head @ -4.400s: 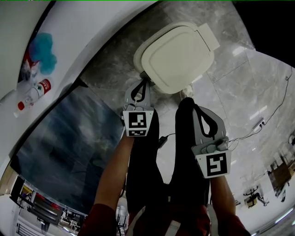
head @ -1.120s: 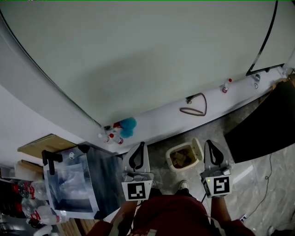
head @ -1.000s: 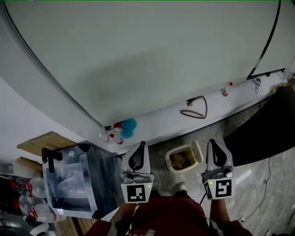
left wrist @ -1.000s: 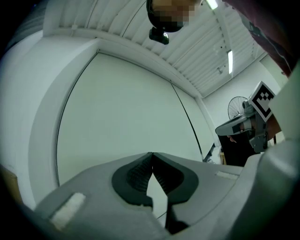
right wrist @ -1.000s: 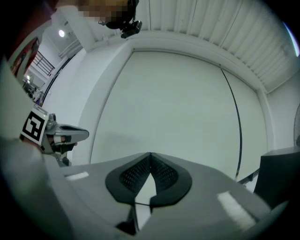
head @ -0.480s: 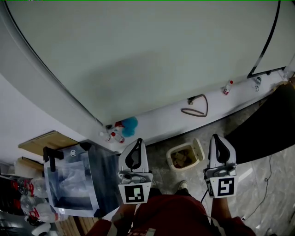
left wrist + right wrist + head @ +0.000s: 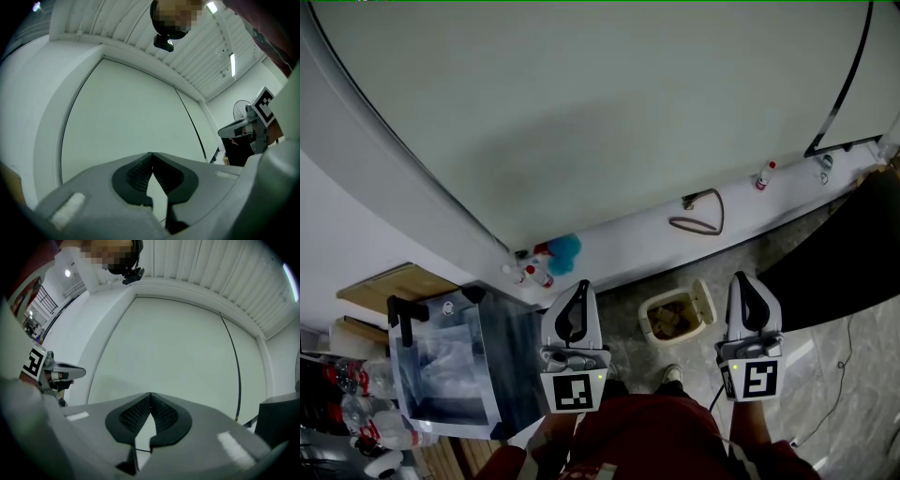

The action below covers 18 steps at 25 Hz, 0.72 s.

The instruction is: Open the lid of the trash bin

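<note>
Bottom edge of the head view: red sleeves (image 7: 741,459), person standing, one gripper per hand. Left gripper (image 7: 579,291) lower centre-left, jaws fully together, ribbed pads tip to tip, nothing held; its own view faces only pale wall and ceiling. Right gripper (image 7: 747,284) lower right, the same: jaws closed tip to tip, empty, aimed at the wall. Shoe (image 7: 672,376) on the grey floor between them. Trash bin (image 7: 660,333) lower centre, on the floor between the two grippers in frame and well below them; neither gripper points at it. Lid (image 7: 705,302) is already up, tilted back on the bin's right side, which faces the right gripper. That gripper looks nearer in frame. Judgement: opening looks done, and any further move means dropping down toward the floor. Bin holds brownish scraps (image 7: 672,317), type unclear. Lower left: translucent box (image 7: 492,361) with clear plastic stuff inside, hard to tell what. Beyond it, a white ledge (image 7: 628,244) runs diagonally with red-capped bottles (image 7: 532,275), a blue fluffy thing (image 7: 565,250), a cable loop (image 7: 698,223) and another small bottle (image 7: 761,175) at upper right. Farthest: large pale wall panel (image 7: 581,103) filling the upper frame.
</note>
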### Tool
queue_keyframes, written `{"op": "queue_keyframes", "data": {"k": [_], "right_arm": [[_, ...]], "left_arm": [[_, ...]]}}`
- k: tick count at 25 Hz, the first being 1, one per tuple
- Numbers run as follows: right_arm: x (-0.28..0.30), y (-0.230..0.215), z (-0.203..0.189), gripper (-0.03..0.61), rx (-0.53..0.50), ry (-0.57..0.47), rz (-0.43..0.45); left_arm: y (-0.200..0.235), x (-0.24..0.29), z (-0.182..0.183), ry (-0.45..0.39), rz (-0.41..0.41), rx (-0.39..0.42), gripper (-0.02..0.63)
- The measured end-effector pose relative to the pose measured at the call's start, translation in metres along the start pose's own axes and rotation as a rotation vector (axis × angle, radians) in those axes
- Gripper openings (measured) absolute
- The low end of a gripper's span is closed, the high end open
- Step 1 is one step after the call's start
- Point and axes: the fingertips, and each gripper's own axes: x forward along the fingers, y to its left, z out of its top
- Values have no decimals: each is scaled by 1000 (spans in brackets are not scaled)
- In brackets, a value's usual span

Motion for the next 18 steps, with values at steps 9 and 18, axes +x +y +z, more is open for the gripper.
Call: {"op": "queue_keyframes", "data": {"k": [9, 18], "right_arm": [[5, 2, -6, -1, 5, 12, 15], [16, 3, -17, 0, -15, 18, 44]], "left_arm": [[3, -1, -4, 12, 15, 3, 3], [6, 3, -10, 33, 30, -3, 3]]}}
